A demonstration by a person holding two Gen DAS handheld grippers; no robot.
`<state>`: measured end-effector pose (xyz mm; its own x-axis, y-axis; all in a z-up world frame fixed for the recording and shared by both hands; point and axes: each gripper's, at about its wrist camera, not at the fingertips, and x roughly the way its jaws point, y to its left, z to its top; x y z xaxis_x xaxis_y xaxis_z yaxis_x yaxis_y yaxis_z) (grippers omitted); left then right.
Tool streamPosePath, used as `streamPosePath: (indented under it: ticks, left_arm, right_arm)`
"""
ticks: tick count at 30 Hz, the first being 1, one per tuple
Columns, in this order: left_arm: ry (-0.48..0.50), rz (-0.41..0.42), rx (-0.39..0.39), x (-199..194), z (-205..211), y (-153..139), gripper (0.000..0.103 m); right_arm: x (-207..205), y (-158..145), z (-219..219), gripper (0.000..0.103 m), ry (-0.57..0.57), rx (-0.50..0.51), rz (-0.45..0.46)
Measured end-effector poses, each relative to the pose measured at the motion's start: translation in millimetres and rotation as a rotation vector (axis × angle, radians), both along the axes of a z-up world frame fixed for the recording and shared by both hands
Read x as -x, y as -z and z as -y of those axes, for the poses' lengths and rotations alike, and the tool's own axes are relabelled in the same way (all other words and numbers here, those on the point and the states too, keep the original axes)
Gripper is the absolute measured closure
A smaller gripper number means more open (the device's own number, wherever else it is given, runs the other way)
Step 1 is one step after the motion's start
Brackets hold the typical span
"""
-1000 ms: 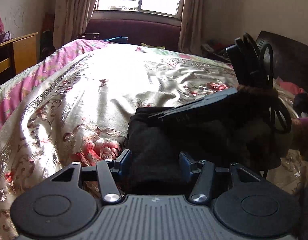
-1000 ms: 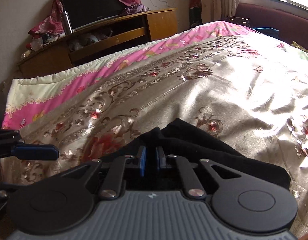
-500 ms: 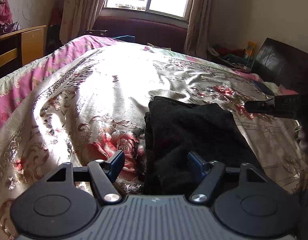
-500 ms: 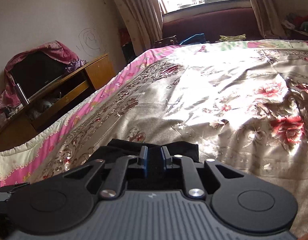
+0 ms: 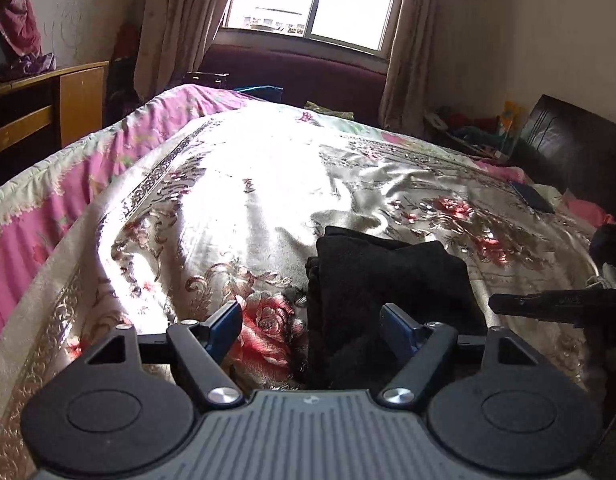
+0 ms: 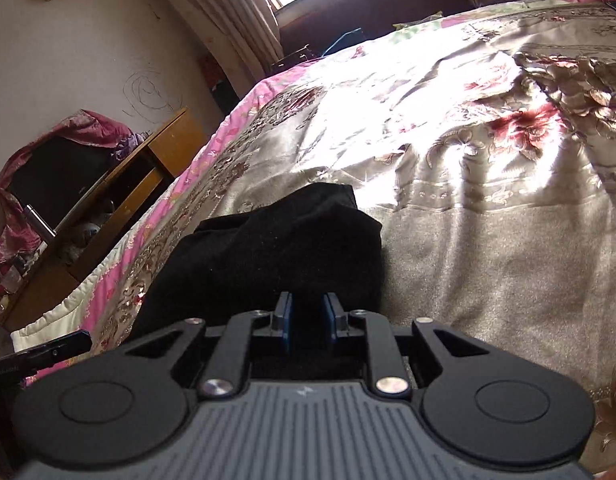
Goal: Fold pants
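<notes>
Black folded pants [image 5: 384,280] lie on the bed [image 5: 268,184] at five o'clock, both tongs released, left tongs [image 5: 312,324] widening, right tongs [image 6: 306,320] parting slightly; withdrawing gently should preserve the fold.

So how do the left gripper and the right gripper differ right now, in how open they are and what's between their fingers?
The left gripper stands wide open, its jaws having just been opening; the right gripper shows only a narrow gap, also just opened a little. The left gripper straddles the edge of the folded black pants and the floral bedspread; the right gripper has only black cloth in view between its fingers. Neither presses on the pants. Both have blue pads.
</notes>
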<state>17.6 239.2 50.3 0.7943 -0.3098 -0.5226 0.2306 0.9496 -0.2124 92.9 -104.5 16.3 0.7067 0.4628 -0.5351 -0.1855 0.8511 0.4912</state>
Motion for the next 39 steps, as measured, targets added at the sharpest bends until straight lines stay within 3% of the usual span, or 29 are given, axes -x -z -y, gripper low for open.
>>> streamPosePath:
  ticks: [4, 7, 8, 11, 13, 17, 19, 21, 24, 28, 33, 35, 39]
  left_arm:
    - [0.094, -0.005, -0.058, -24.5, 35.6, 12.8, 0.015]
    - [0.129, -0.113, -0.163, -44.6, 53.0, 55.4, 0.013]
    - [0.129, -0.129, -0.147, -46.2, 50.1, 64.2, 0.012]
    - [0.079, -0.188, 0.003, -47.8, 29.5, 67.8, 0.011]
    - [0.07, -0.162, -0.021, -42.6, 28.8, 59.5, 0.012]
    - [0.12, -0.13, -0.022, -44.2, 33.5, 48.4, 0.012]
    - [0.126, -0.134, -0.05, -54.6, 38.3, 53.6, 0.012]
    - [0.132, -0.161, -0.096, -67.2, 45.5, 65.7, 0.009]
    - [0.126, -0.183, -0.043, -77.8, 42.2, 73.5, 0.005]
    - [0.141, -0.158, -0.062, -88.7, 48.4, 72.2, 0.005]
    - [0.144, -0.165, 0.002, -83.0, 37.2, 65.9, 0.005]
    - [0.139, -0.191, 0.046, -85.6, 30.1, 69.5, 0.005]
    - [0.142, -0.208, 0.083, -93.1, 35.9, 80.6, 0.002]
  right_arm:
    - [-25.9, 1.4, -12.2, 0.084, -0.009, 0.052, 0.015]
    - [-53.4, 14.9, -16.0, 0.086, 0.006, 0.021, -0.007]
    - [-60.2, 20.2, -15.4, 0.086, 0.026, 0.009, -0.016]
    - [-68.5, 22.5, -6.4, 0.086, 0.05, -0.039, -0.035]
    - [-61.5, 17.2, 4.4, 0.083, 0.081, -0.064, -0.022]
    - [-52.0, 14.5, 25.1, 0.065, 0.135, -0.068, -0.015]
    - [-59.0, 18.6, 27.4, 0.065, 0.119, -0.096, -0.027]
    - [-75.6, 24.6, 16.0, 0.066, 0.096, -0.06, -0.048]
    - [-103.1, 42.0, 4.4, 0.075, 0.091, -0.026, -0.136]
    - [-119.2, 42.6, 0.7, 0.078, 0.096, 0.011, -0.129]
    - [-87.2, 24.0, 20.1, 0.072, 0.132, -0.078, -0.113]
    - [-60.2, 17.3, 30.4, 0.056, 0.099, -0.116, -0.098]
    - [-35.7, 29.6, 25.4, 0.049, 0.018, -0.184, -0.161]
